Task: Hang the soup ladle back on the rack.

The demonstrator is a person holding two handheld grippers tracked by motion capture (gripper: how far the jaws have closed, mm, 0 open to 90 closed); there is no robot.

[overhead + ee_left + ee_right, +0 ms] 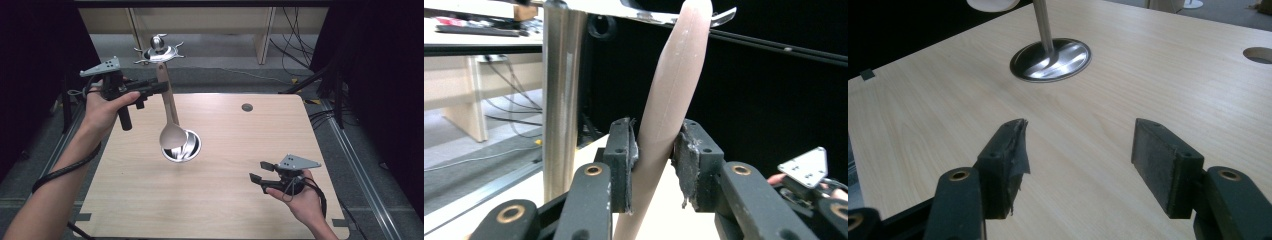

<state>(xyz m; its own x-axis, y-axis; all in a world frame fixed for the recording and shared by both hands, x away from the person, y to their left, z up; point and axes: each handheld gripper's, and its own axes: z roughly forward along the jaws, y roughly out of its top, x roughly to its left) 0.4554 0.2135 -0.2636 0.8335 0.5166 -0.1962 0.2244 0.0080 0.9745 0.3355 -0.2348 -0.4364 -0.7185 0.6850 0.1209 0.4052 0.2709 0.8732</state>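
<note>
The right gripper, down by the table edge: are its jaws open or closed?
Open. The right gripper has its two black jaws spread wide, with bare wooden table between them and nothing held.

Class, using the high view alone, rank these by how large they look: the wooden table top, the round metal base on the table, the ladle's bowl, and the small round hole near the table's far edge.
1. Table top.
2. Round metal base, partly hidden by the ladle.
3. Ladle's bowl. It hangs nearer the camera, so this place is unsure.
4. Small round hole.

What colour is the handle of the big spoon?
The handle is a pale pinkish beige, best seen in the left gripper view, where the jaws pinch it.
</note>
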